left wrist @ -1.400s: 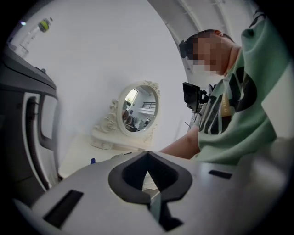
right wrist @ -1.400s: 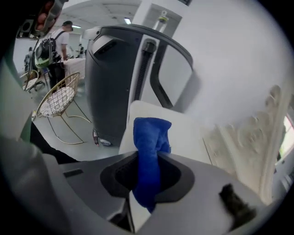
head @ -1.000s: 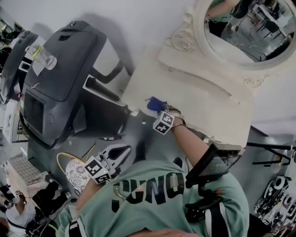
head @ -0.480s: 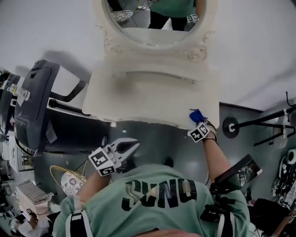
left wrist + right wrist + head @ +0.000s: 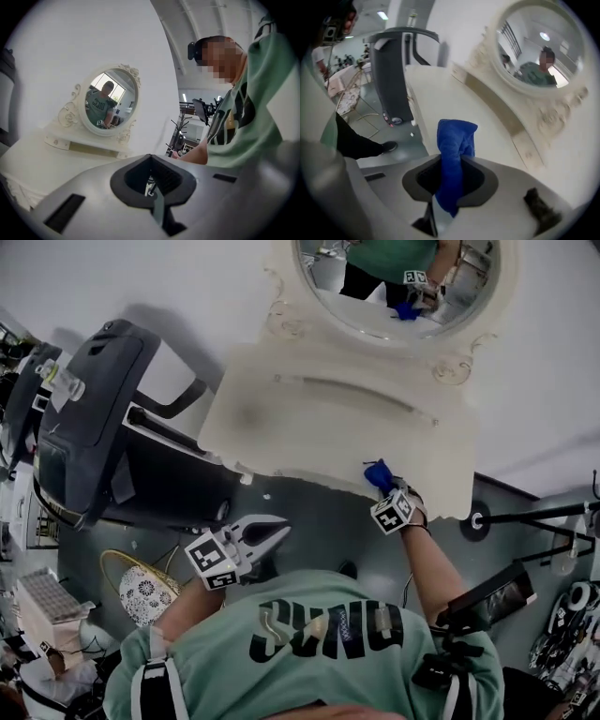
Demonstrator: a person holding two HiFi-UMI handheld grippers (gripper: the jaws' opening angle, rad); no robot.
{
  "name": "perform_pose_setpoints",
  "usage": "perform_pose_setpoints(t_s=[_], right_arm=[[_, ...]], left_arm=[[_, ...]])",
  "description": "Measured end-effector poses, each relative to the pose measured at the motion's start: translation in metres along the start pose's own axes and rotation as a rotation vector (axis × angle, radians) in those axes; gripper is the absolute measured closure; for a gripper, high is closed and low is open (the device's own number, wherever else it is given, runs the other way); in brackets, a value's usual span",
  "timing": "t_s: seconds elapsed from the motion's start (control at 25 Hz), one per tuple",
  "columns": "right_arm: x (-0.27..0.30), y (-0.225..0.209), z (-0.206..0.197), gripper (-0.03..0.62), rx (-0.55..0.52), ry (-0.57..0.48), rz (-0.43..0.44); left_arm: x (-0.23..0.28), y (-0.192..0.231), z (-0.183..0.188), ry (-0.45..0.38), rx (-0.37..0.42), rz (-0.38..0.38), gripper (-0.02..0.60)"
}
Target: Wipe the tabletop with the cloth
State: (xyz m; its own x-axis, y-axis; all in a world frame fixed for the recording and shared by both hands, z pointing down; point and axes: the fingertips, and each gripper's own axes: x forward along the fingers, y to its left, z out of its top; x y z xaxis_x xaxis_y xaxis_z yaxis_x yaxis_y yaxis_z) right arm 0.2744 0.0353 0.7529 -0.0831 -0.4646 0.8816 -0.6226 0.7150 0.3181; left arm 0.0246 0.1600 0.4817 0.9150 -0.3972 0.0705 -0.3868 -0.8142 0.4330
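Jaws, right gripper (image 5: pixel 451 163): closed on a soft blue cloth (image 5: pixel 456 140), which is pinched at mid-length. Its bunched upper end stands out past the jaw tips and a shorter tail hangs back behind them.

Jaws, left gripper (image 5: pixel 150 158): closed tip to tip, with nothing between them. This gripper is held low in front of the person's green printed T-shirt (image 5: pixel 319 638), over the grey floor (image 5: pixel 319 521) and well apart from the bench.

Soft blue cloth, position: at the front edge of the cream-white dressing bench (image 5: pixel 309 423), near its right corner and over the bench top. Whether it touches the surface cannot be told.

Bench: pale top with a carved, scalloped front edge, set against a white wall (image 5: pixel 141 277).

Oval mirror in an ornate cream frame (image 5: pixel 281 296): stands upright at the back of the bench. Its glass reflects the green shirt, the right gripper and the cloth.

Dark grey treadmill (image 5: pixel 89 418): stands on the floor just beside the left end of the bench.
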Motion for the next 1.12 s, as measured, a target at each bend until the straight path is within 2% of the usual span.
perform_pose_setpoints(t_s=[0.16, 0.24, 0.36, 0.48, 0.6, 0.72, 0.8, 0.92, 1.12], right_arm=[[0.045, 0.130, 0.203, 0.513, -0.240, -0.150, 0.092], [0.055, 0.185, 0.283, 0.513, -0.339, -0.183, 0.118], [0.066, 0.243, 0.365, 0.513, -0.458, -0.228, 0.122], [0.076, 0.268, 0.399, 0.513, -0.560, -0.223, 0.086], [0.085, 0.271, 0.390, 0.512, -0.604, -0.203, 0.069], [0.077, 0.252, 0.369, 0.512, -0.533, -0.178, 0.077], [0.071, 0.229, 0.338, 0.512, -0.475, -0.143, 0.086], [0.063, 0.178, 0.261, 0.513, -0.404, -0.095, 0.069], [0.036, 0.074, 0.079, 0.511, -0.223, -0.035, 0.037]], left_arm=[[-0.101, 0.054, 0.008, 0.018, 0.025, 0.054, 0.572], [-0.152, 0.075, 0.016, 0.013, 0.031, 0.102, 0.572], [-0.222, 0.103, 0.018, -0.023, -0.017, 0.196, 0.572], [-0.270, 0.124, 0.009, -0.051, -0.067, 0.276, 0.572], [-0.284, 0.131, 0.005, -0.072, -0.092, 0.295, 0.572], [-0.268, 0.128, 0.006, -0.063, -0.090, 0.259, 0.572], [-0.242, 0.119, 0.007, -0.046, -0.080, 0.220, 0.572], [-0.182, 0.095, 0.005, -0.012, -0.056, 0.155, 0.572], [-0.040, 0.029, -0.014, 0.073, -0.013, 0.048, 0.572]])
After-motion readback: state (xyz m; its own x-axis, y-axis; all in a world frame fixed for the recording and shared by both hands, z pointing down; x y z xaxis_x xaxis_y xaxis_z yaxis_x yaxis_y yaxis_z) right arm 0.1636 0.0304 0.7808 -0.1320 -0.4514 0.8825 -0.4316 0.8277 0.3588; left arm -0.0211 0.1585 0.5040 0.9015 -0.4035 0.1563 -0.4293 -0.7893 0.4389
